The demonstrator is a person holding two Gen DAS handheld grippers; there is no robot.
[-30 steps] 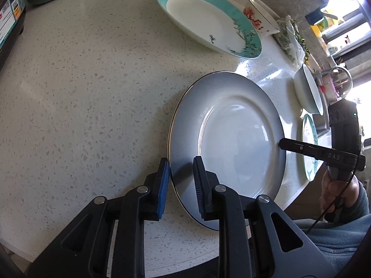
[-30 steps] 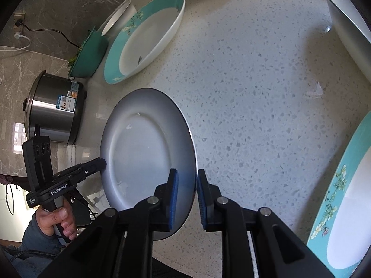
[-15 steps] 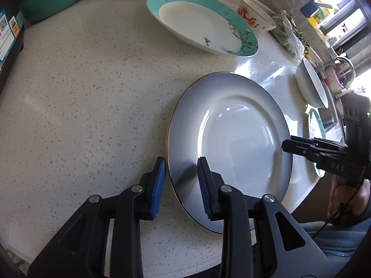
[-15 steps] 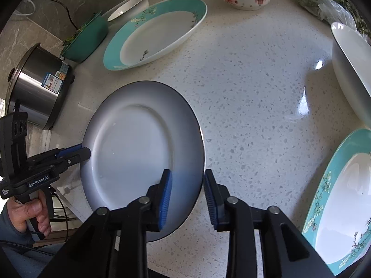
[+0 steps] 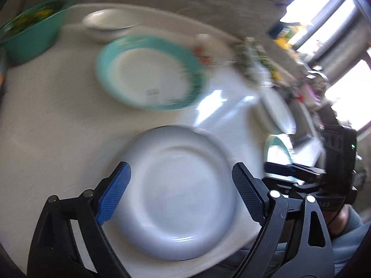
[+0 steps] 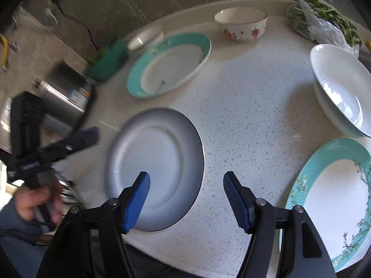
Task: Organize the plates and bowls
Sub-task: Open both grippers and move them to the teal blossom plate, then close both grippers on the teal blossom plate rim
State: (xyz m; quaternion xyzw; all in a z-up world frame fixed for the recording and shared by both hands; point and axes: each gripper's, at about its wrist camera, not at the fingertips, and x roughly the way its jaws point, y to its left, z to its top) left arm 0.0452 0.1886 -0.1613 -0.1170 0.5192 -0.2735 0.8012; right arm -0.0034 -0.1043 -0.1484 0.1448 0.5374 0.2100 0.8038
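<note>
The round grey-rimmed white ceramic plate (image 6: 155,169) lies flat on the speckled white countertop (image 6: 250,115), below the released left gripper (image 5: 180,192) and left of the released right gripper (image 6: 186,199); half a second ago both nearly pinched its rim.

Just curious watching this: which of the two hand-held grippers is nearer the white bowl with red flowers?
The right gripper, I'd judge. The white bowl with red flowers sits straight ahead of it across the counter. The left gripper is farther, the bowl lying beyond the teal-rimmed plate.
</note>
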